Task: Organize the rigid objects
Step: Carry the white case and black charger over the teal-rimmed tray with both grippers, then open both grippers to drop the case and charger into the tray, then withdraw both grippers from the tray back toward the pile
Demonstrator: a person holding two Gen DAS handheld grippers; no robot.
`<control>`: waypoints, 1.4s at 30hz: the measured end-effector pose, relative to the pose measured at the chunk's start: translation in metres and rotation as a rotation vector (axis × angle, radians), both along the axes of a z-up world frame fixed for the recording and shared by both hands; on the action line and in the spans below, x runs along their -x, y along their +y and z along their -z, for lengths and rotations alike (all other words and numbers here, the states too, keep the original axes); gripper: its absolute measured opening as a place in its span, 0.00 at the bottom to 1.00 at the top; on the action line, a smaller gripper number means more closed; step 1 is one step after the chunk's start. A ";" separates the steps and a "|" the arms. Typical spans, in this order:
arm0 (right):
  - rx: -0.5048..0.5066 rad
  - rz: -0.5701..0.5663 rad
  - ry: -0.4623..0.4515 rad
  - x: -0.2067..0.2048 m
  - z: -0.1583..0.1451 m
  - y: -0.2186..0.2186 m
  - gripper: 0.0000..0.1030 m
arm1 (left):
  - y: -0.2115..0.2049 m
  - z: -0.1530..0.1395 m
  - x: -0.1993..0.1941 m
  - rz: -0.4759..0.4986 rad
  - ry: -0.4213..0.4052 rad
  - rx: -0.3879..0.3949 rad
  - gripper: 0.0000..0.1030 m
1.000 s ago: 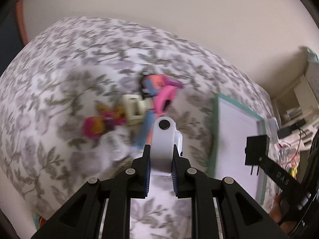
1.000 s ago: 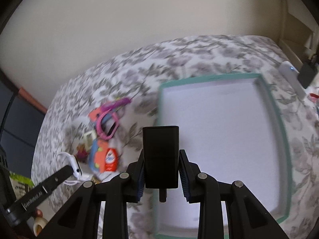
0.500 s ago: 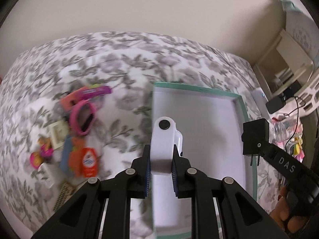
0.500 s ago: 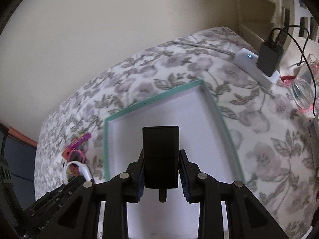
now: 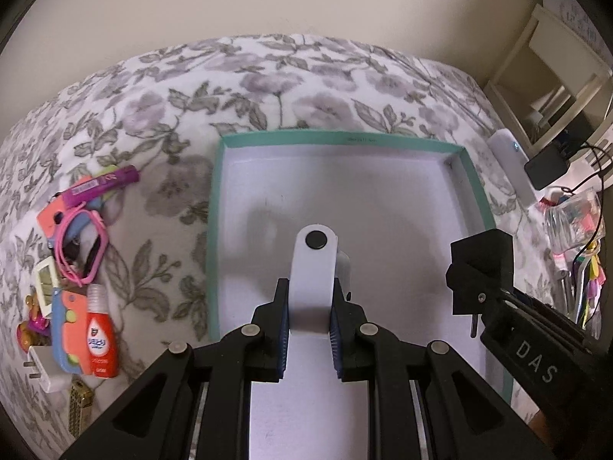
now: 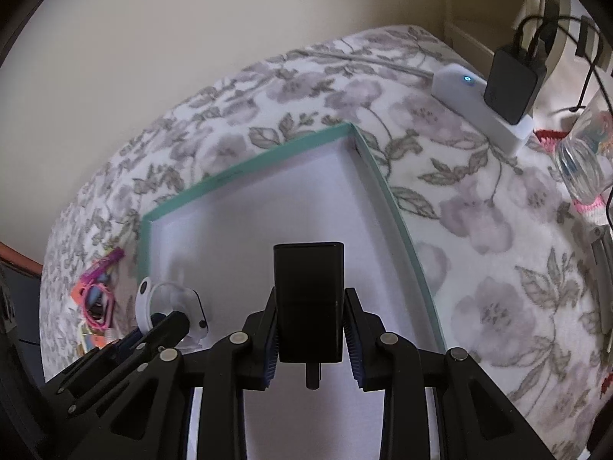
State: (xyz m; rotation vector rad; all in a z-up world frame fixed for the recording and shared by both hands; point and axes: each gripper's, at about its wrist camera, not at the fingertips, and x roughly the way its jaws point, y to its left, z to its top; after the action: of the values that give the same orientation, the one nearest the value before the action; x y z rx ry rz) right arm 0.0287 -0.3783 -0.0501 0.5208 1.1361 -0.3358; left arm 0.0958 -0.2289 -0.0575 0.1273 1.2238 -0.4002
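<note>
Tools both over the teal box (image 5: 346, 141), both loaded. Left tool (image 5: 308, 308) clenched on a white watch (image 5: 313, 268), band's long axis pointing far, away from the tool, held above the box floor near its middle. Right tool (image 6: 311, 326) clenched on a black charger (image 6: 308, 295), upright, prongs toward the near side, also above the box, on its right half. In the left view the charger (image 5: 481, 268) sits just right of the watch, apart from it. Box interior looks bare under both, so either can likely drop straight down; left seems closer to centre, right closer to the right wall. Risk: the two bumping if released together. Far left on the floral bed (image 5: 268, 88), well apart from the box: pile of remaining items (image 5: 76, 260), including pink glasses (image 5: 82, 245) and a red bottle (image 5: 100, 337). Far right: a power strip (image 6: 482, 109).
</note>
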 end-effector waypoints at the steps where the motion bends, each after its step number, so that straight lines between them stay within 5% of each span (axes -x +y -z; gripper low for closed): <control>1: -0.003 0.001 0.004 0.000 0.002 0.000 0.31 | -0.001 0.002 0.000 0.002 0.001 -0.002 0.18; 16: 0.028 0.008 0.052 -0.001 0.011 0.000 0.36 | 0.004 0.001 0.000 -0.009 0.001 0.030 0.19; 19: 0.026 0.001 0.035 0.000 0.006 0.001 0.52 | 0.006 -0.005 0.001 -0.010 -0.010 0.038 0.32; 21: 0.041 -0.005 0.029 0.001 0.001 0.004 0.54 | 0.009 -0.009 0.002 -0.018 -0.014 0.046 0.45; 25: 0.054 -0.013 0.021 0.002 -0.006 0.009 0.59 | 0.018 -0.021 0.003 -0.036 -0.026 0.062 0.48; 32: 0.080 -0.038 0.001 0.010 -0.019 0.023 0.76 | 0.048 -0.040 0.003 -0.108 -0.039 0.107 0.74; 42: 0.082 -0.070 -0.029 0.024 -0.032 0.045 0.99 | 0.092 -0.049 0.018 -0.191 -0.072 0.095 0.86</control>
State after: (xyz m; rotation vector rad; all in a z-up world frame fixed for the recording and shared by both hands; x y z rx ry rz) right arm 0.0046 -0.3331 -0.0182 0.4116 1.1054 -0.3126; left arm 0.0776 -0.1368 -0.0085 -0.0558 1.1330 -0.2840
